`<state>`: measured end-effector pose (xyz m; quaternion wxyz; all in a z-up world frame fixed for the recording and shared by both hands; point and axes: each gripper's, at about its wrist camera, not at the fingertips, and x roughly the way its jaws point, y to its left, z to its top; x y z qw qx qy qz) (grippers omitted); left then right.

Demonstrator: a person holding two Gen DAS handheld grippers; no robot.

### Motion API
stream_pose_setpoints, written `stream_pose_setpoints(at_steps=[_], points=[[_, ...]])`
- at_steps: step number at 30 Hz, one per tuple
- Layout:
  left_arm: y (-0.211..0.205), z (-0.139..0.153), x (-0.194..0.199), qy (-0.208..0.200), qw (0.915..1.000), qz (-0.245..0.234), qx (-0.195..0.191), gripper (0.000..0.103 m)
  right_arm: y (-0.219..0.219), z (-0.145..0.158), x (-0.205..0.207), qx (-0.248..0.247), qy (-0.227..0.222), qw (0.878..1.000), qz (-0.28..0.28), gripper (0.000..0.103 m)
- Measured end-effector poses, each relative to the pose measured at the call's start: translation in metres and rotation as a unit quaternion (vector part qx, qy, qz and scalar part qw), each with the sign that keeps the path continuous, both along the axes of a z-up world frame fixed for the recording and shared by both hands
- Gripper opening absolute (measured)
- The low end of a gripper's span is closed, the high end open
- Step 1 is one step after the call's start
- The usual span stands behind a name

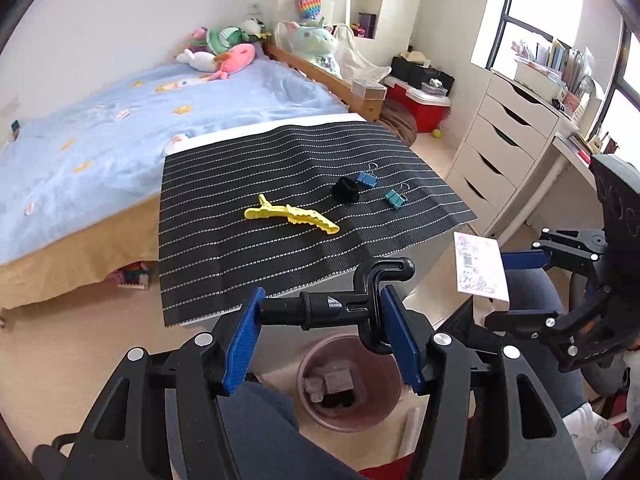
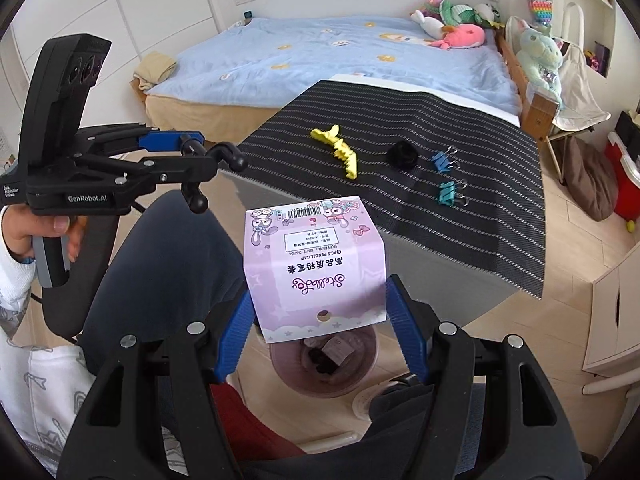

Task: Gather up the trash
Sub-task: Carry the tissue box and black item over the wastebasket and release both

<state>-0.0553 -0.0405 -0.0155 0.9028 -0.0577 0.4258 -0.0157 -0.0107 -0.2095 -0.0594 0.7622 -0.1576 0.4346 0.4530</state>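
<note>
Above bin (image 2: 324,364): left tongs (image 1: 320,322) pinching black hook (image 1: 360,304) by its ends, right tongs (image 2: 320,312) pinching pink card (image 2: 316,264) by its edges. Both near over the rim, not centred. Could miss if released now: card may flutter off to the floor, hook may bounce off the rim. Could also bump tongs together, close side by side. Leftovers on worktop (image 1: 224,264): yellow clip (image 1: 292,216), two binder clips (image 1: 368,179).

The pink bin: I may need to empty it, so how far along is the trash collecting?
Done: pink bin holds some scraps. In hand: left gripper grips a black hook, right gripper a pink card. Left: yellow clip, black lump, two binder clips on the mat.
</note>
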Motion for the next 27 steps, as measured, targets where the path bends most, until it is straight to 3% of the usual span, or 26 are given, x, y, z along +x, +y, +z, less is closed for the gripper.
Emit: stream_pose_setpoints(at_steps=[8, 12, 15, 27], points=[[0.002, 0.002, -0.008, -0.003, 1.0, 0.004, -0.006, 0.058, 0.008, -0.005, -0.01, 0.003, 0.014, 1.0, 0.027, 0.065], [0.0, 0.001, -0.008, -0.003, 1.0, 0.0, -0.007, 0.058, 0.008, -0.006, -0.009, 0.007, 0.018, 0.999, 0.025, 0.088], [-0.001, -0.001, -0.008, 0.0, 1.0, -0.003, -0.007, 0.058, 0.004, -0.007, -0.005, 0.009, 0.023, 1.0, 0.012, 0.092], [-0.014, -0.005, -0.006, 0.008, 0.9994, -0.032, -0.012, 0.057, -0.011, 0.005, 0.004, 0.012, 0.015, 0.999, -0.033, 0.096]])
